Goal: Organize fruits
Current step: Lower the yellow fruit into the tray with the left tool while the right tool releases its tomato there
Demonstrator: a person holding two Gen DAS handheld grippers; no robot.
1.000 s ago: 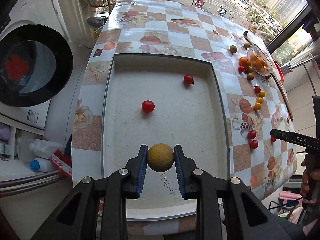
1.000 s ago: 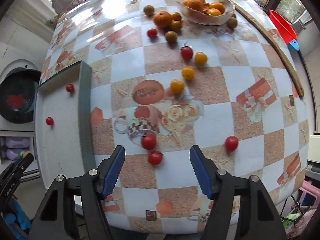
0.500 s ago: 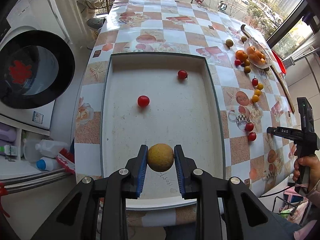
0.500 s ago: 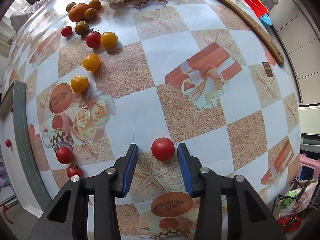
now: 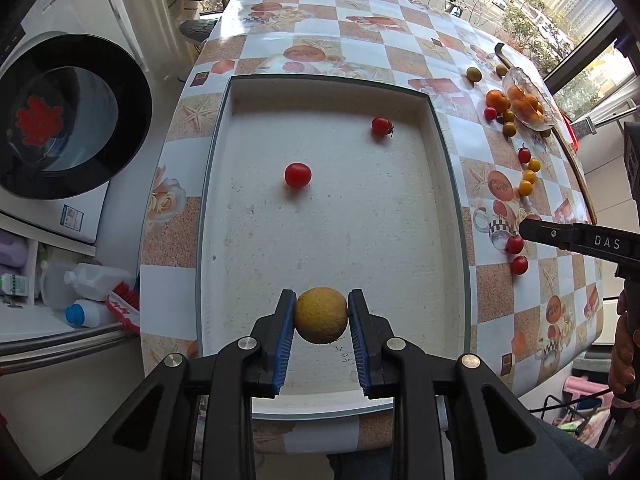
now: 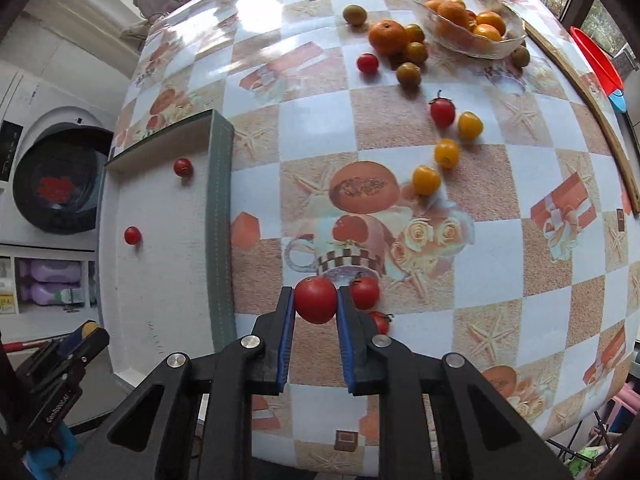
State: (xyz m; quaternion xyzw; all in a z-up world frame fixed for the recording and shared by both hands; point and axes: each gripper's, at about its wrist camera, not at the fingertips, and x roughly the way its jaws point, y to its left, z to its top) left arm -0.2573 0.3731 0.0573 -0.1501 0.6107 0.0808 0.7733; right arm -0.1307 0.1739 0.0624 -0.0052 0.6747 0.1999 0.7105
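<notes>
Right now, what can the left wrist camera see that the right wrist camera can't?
Only the left view shows its jaws gripping the round yellow fruit over the tray. Only the right view shows its jaws closing around a red tomato. Both show the tray's two small tomatoes, the glass bowl of oranges, and loose fruit on the checked table.

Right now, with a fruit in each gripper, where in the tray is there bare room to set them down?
The tray is mostly bare: only two red tomatoes lie in its far half. The whole near half, under the left gripper and its yellow fruit, is free. It is crowded outside, near the glass bowl and beside the right gripper.
</notes>
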